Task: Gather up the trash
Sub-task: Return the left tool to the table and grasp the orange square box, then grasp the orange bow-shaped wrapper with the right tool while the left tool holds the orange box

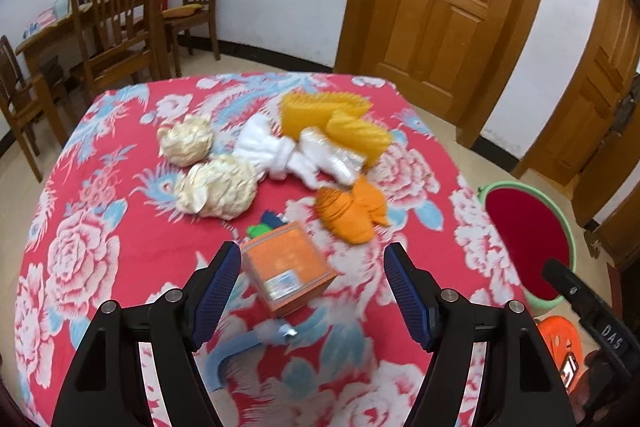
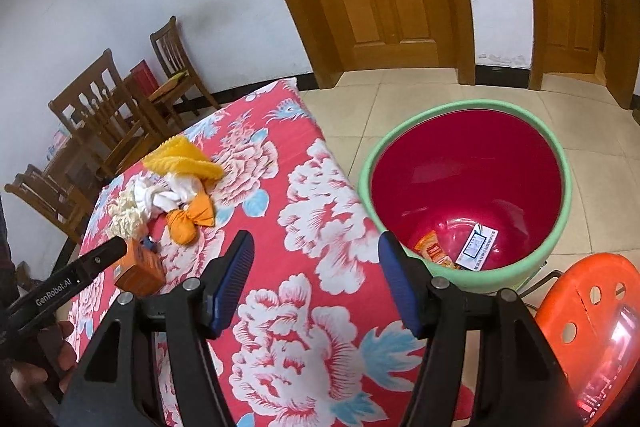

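Left gripper (image 1: 312, 291) hangs with its jaws spread wide over the table (image 1: 100, 235), an orange box (image 1: 289, 269) lying between and just beyond the fingers at lower centre. Behind the box sit an orange cloth bundle (image 1: 352, 211), two cream crumpled wads (image 1: 216, 189), a white rag (image 1: 280, 151) and yellow sponges (image 1: 332, 119), crowded together mid-frame. Right gripper (image 2: 316, 283) is also spread apart, holding nothing, over the table edge. At right of its view stands a green-rimmed bin (image 2: 560, 227), with a snack wrapper (image 2: 434, 249) and a paper slip (image 2: 476, 247) inside. An orange stool (image 2: 592, 303) sits lower right.
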### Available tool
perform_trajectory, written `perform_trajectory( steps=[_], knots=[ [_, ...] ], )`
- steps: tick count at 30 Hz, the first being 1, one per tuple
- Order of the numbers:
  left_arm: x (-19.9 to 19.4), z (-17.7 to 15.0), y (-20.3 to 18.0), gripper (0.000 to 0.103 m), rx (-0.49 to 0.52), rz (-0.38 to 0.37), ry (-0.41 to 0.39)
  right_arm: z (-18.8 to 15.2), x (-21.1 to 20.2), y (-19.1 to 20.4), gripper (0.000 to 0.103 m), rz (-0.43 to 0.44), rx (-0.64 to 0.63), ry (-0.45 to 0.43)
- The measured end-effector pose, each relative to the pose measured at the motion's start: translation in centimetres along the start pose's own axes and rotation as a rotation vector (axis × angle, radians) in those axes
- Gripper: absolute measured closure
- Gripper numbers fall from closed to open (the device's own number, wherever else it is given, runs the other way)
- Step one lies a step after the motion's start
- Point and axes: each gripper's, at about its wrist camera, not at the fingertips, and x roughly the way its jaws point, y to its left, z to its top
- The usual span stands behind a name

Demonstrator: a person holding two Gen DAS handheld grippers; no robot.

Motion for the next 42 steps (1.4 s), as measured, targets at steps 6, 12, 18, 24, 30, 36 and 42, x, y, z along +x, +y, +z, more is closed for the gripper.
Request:
perform_trajectory(
  steps=[6,12,18,24,30,36,42],
  knots=[
    [1.5,-0.9,1.0,0.028,-0.026,0.018,0.039,-0.3,0.4,0.6,0.038,0.006,-0.013,0.018],
    [2.8,-0.8,1.0,0.028,-0.024,0.015,0.046,-0.5,0.8,0.9,0.038,0.009,-0.022,0.031],
    [3.4,-0.9,0.7,0.037,-0.005,0.012,0.046,-0.6,1.4,1.2,0.038,0.012,-0.027,0.049],
    [3.2,-0.7,1.0,0.04,-0.005,0.002,0.032,-0.5,1.9,1.8,0.038,0.02,-0.045,0.06],
    [1.7,0.4,1.8,0.04,-0.025,-0.016,-0.028,0.0,2.6,3.3,0.038,0.045,-0.076,0.071],
    [0.2,1.6,3.2,0.043,-0.056,-0.023,-0.079,0.5,3.5,5.7,0.038,0.078,-0.121,0.076],
    [-0.6,2.2,5.2,0.043,-0.091,0.001,-0.108,0.8,5.3,8.5,0.038,0.111,-0.17,0.097]
  ],
)
